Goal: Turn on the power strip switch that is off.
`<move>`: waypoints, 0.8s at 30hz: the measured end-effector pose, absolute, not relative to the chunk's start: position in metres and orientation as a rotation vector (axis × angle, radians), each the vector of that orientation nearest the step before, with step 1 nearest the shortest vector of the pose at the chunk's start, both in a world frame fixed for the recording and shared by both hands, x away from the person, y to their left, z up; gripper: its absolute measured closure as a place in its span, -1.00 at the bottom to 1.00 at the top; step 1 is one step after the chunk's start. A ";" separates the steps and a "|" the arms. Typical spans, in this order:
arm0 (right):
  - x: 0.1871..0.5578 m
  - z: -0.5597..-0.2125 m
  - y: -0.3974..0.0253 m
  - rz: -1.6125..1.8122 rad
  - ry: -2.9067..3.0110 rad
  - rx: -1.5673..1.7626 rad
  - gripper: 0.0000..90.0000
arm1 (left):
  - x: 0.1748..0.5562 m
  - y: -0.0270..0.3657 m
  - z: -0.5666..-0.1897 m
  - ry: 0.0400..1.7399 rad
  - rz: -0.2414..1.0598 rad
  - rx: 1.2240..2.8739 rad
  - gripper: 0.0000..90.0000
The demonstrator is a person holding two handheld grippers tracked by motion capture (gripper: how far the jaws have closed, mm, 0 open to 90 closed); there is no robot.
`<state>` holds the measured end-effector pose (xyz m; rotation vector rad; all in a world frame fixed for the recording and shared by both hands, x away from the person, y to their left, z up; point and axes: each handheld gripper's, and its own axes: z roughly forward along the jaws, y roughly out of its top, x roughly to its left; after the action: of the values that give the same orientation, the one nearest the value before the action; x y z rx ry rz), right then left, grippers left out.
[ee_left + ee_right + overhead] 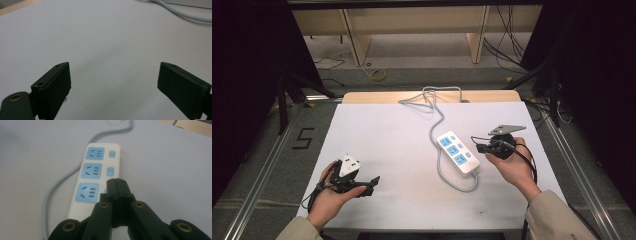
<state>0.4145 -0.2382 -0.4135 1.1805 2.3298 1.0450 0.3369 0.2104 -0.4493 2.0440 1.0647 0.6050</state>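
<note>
Right tool (116,182), jaws pressed together on nothing, hovered just over the near switch end of the power strip (458,153), whose long axis ran away toward the desk's (382,130) far edge. Left tool (113,82), jaws spread wide and empty, sat well apart from the strip, so the right hand (511,167) was nearer.

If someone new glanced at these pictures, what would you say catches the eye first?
The white power strip with three blue sockets lies right of centre on the table, its grey cable snaking away. The right gripper, jaws closed, hovers over its switches; the left gripper gapes open over bare tabletop.
</note>
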 end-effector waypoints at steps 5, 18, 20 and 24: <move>0.416 -0.413 -0.237 1.040 2.333 1.181 1.00 | 0.337 0.211 -0.450 1.065 0.604 2.045 -0.75; 0.423 -0.413 -0.231 1.021 2.347 1.186 1.00 | 0.337 0.211 -0.449 1.066 0.604 2.043 -0.75; 0.424 -0.413 -0.230 1.017 2.349 1.183 1.00 | 0.337 0.211 -0.450 1.068 0.604 2.045 -0.75; 0.426 -0.414 -0.228 1.006 2.357 1.186 1.00 | 0.337 0.211 -0.450 1.067 0.604 2.045 -0.75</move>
<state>0.4263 -0.2282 -0.4144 1.1859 2.3571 1.0063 0.3372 0.2110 -0.4496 2.0452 1.0670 0.6043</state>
